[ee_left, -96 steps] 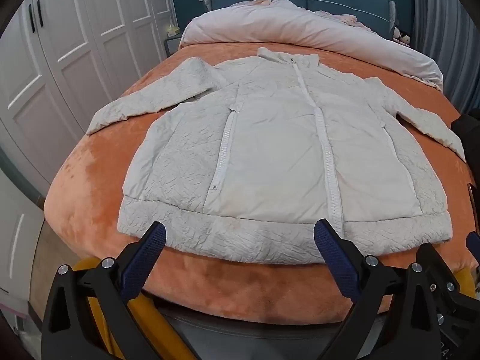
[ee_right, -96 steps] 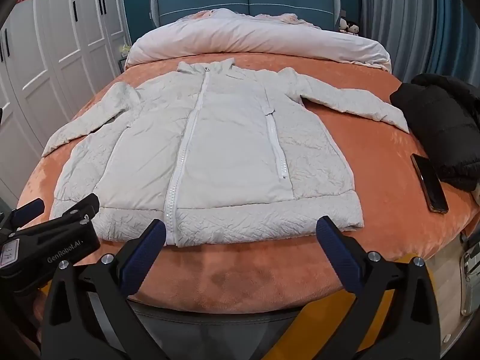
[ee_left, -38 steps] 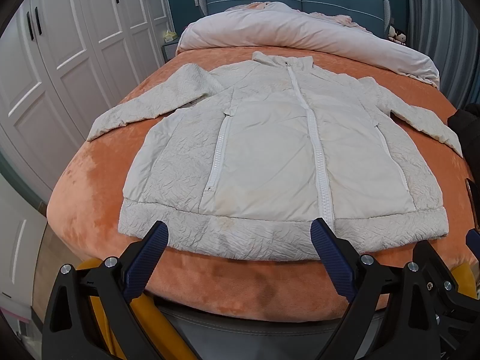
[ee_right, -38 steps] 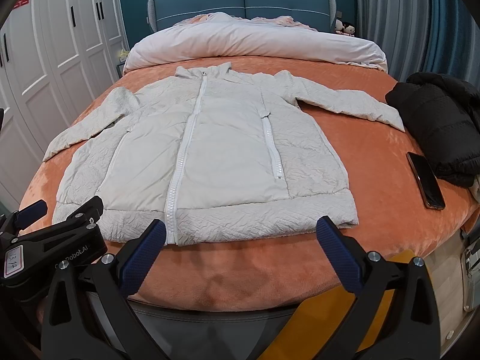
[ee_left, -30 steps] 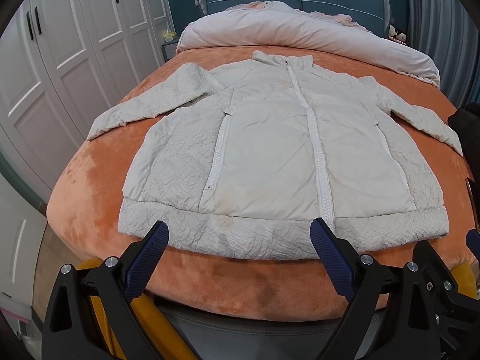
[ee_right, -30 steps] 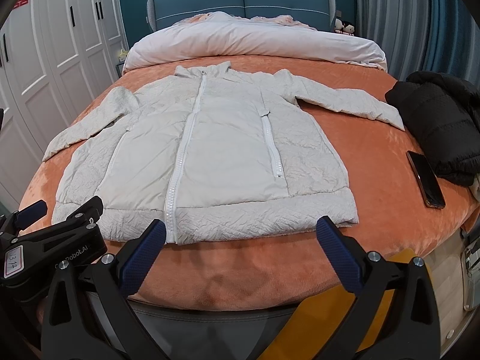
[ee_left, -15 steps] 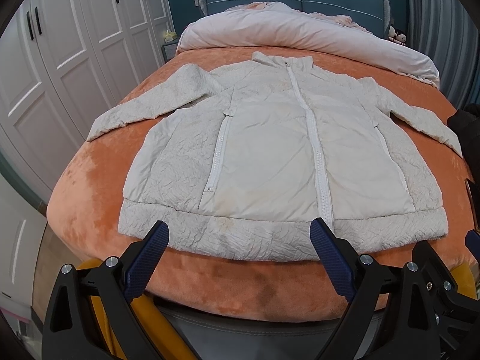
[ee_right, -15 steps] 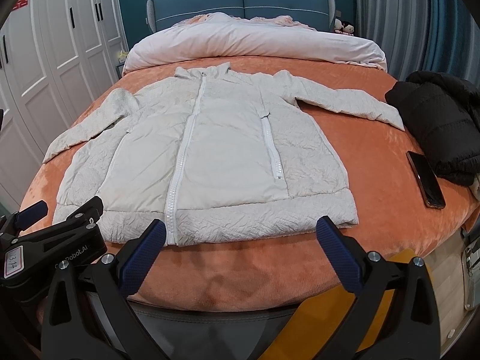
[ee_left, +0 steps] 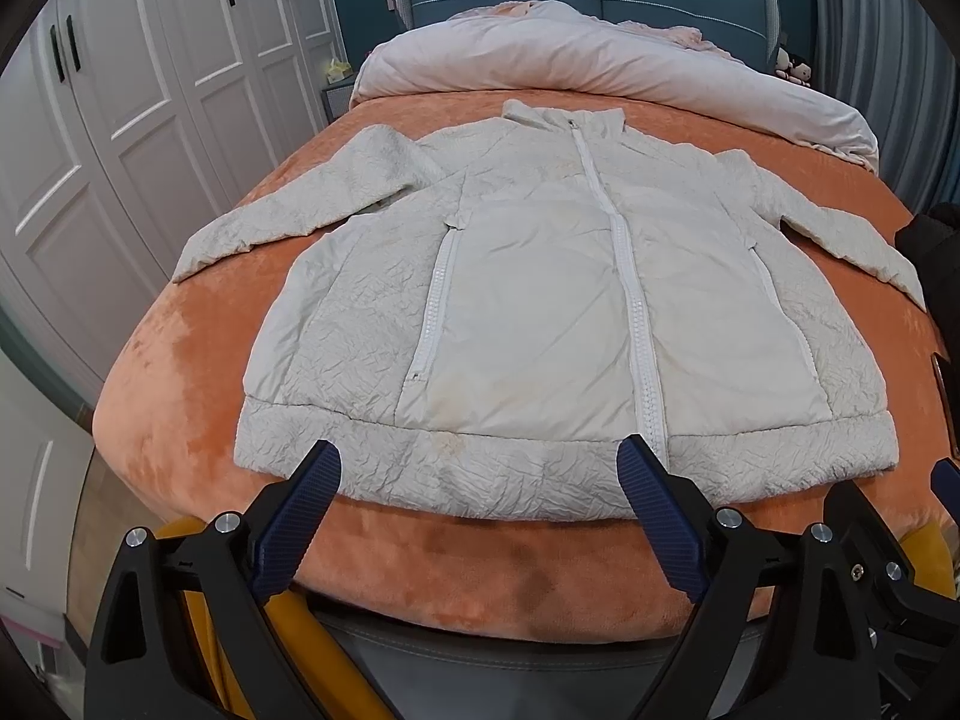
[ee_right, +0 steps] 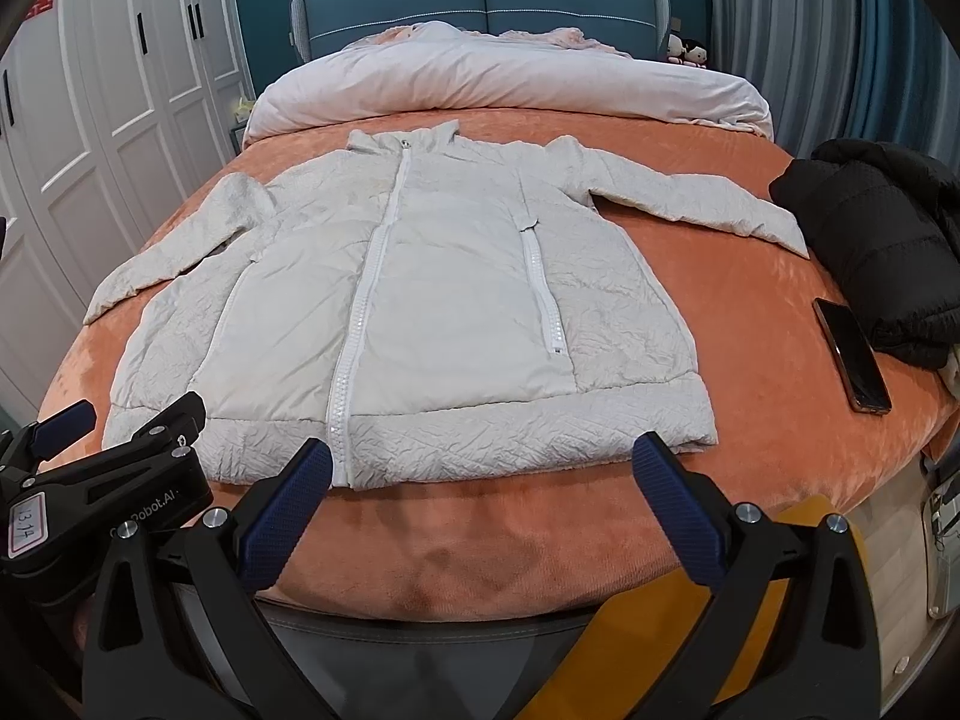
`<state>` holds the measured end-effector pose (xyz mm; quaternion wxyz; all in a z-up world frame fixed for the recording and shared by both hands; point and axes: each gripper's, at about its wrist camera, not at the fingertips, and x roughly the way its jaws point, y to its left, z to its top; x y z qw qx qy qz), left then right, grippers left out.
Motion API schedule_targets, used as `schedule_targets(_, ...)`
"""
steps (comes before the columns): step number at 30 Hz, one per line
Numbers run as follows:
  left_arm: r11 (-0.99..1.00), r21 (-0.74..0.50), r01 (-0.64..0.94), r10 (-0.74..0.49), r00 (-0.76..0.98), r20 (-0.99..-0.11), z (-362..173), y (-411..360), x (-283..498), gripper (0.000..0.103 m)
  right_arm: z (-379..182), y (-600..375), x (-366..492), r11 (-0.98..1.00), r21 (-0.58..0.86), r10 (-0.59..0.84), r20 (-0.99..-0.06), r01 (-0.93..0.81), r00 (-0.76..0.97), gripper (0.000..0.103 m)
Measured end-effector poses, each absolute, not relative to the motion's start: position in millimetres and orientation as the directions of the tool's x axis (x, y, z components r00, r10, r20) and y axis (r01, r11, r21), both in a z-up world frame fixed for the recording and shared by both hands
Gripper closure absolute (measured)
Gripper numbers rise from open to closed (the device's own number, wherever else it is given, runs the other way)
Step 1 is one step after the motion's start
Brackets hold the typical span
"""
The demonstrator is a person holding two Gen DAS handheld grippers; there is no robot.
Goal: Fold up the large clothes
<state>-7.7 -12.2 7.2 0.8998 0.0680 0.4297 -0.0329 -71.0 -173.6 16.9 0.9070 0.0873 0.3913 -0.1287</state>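
A cream zip-up jacket (ee_left: 540, 300) (ee_right: 420, 312) lies flat and face up on the orange bedcover (ee_left: 180, 372) (ee_right: 750, 324), sleeves spread to both sides, hem toward me. My left gripper (ee_left: 480, 480) hovers open just short of the hem, its blue-padded fingers wide apart with nothing between them. My right gripper (ee_right: 483, 480) is likewise open and empty before the hem, right of the zip. The left gripper's body (ee_right: 102, 480) shows at the lower left of the right wrist view.
A black puffer jacket (ee_right: 882, 240) is heaped on the bed's right side, with a dark phone (ee_right: 852, 354) beside it. A pale rolled duvet (ee_right: 510, 84) lies across the bed's head. White wardrobe doors (ee_left: 120, 120) line the left wall.
Almost nothing differs: both grippers stay open at the foot of the bed, with only a slight drift of view. The jacket has not moved.
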Motion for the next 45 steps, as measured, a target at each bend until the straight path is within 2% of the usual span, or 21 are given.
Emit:
schedule_targets(15, 0.99, 0.085, 0.116, -0.003, 0.61, -0.793, -1, -12, -5, 0.014, 13, -173, -71, 0.953, 0.054, -0.163, -0.737, 0.297, 0.656, 0.005)
schedule_targets(20, 0.992, 0.058, 0.114, -0.021, 0.594, -0.804, -8, -3, 3, 0.012, 5, -172, -63, 0.958, 0.032, -0.167, -0.744, 0.284, 0.647, 0.005)
schedule_targets(26, 0.999, -0.008, 0.04, -0.03, 0.576, -0.817, -12, 29, 33, 0.01, -4, -175, -44, 0.959, 0.028, -0.162, -0.761, 0.28, 0.629, 0.005)
schedule_targets(32, 0.989, -0.108, -0.097, -0.028, 0.601, -0.799, -10, 100, 99, 0.008, -10, -181, -18, 0.959, 0.012, -0.171, -0.773, 0.283, 0.611, 0.005)
schedule_targets(35, 0.953, -0.184, -0.242, 0.01, 0.629, -0.777, -8, 165, 151, 0.008, -12, -183, -6, 0.958, 0.001, -0.179, -0.777, 0.286, 0.604, 0.005)
schedule_targets(39, 0.842, -0.292, -0.455, 0.072, 0.63, -0.774, -22, 270, 225, 0.008, -18, -183, 11, 0.96, -0.011, -0.18, -0.792, 0.281, 0.583, 0.005)
schedule_targets(45, 0.659, -0.358, -0.662, 0.124, 0.565, -0.816, -57, 371, 299, 0.008, -35, -170, 33, 0.968, -0.049, -0.178, -0.826, 0.246, 0.535, 0.005)
